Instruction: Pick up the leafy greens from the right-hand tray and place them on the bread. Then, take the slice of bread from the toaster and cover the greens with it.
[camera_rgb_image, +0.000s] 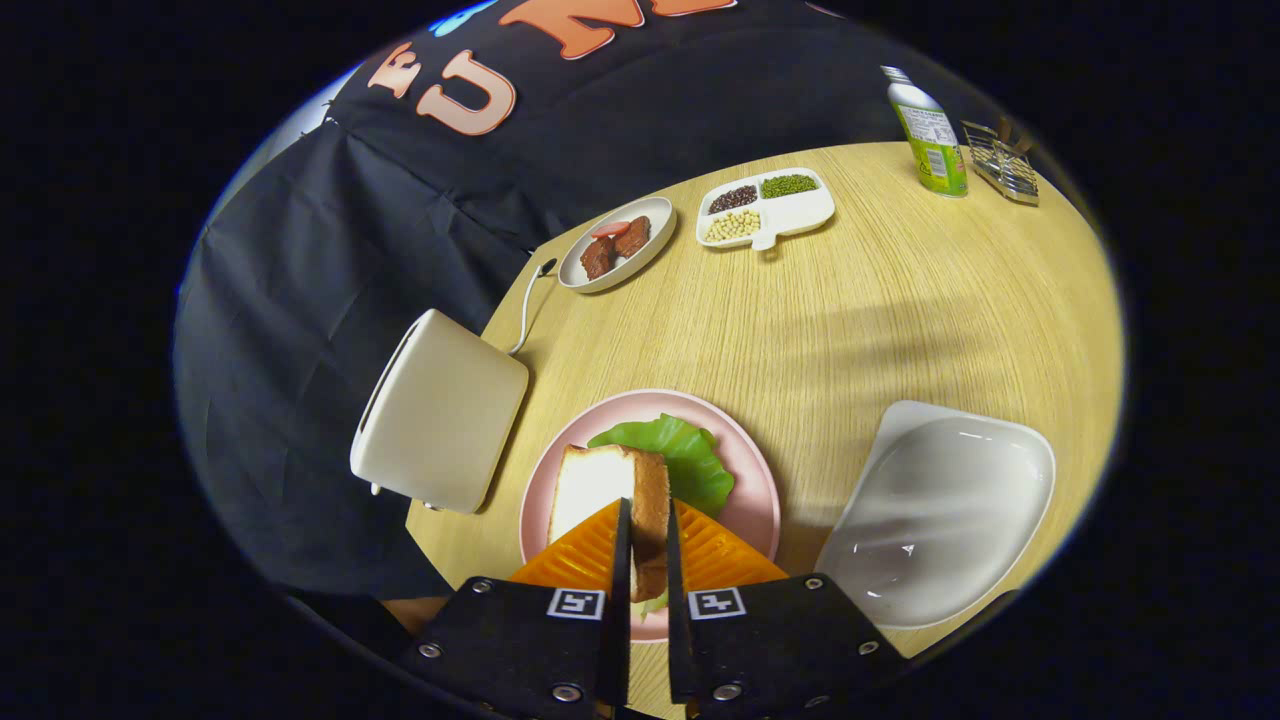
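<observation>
gripper (648, 545) clamps bread slice (612, 490) edgewise, over greens (690, 458) on pink plate (755, 490).

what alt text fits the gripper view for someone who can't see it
The tongs grip a bread slice on edge over a pink plate with leafy greens. A toaster stands left, an empty white tray right, on a wooden table.

Pink plate (752, 470), green leafy greens (690, 455), orange ribbed fingers (585, 555), cream toaster (440, 415), white tray (940, 510)
</observation>
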